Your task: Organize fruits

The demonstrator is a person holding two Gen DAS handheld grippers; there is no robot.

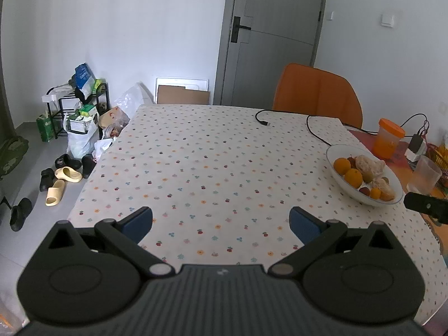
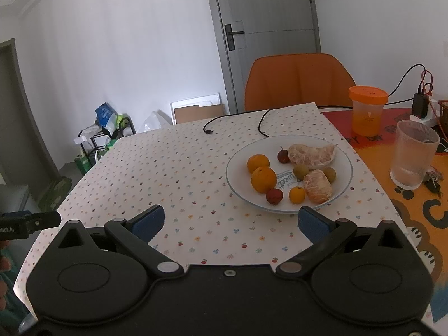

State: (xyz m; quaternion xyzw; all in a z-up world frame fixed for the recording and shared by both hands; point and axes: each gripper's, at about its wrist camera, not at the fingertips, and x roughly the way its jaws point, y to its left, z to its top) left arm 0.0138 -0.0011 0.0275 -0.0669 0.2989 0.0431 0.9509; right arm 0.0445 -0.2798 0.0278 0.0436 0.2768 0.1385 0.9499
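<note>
We hold both the left gripper (image 1: 221, 224) and right gripper (image 2: 231, 222) with fingers wide apart and empty; the fruits (image 2: 263, 179) sit piled in the plate (image 2: 345, 165) on the desk (image 2: 168, 168); a round one could roll off if we bump it.

My left camera looks low across the table (image 1: 196, 154) toward the door (image 1: 274, 36); my right camera faces the same way, nearer the plate (image 2: 343, 176). Both share the orange chair (image 2: 296, 81).

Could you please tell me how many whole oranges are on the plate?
3: two touching at the plate left side, one smaller near the front rim. None seems hidden.
</note>
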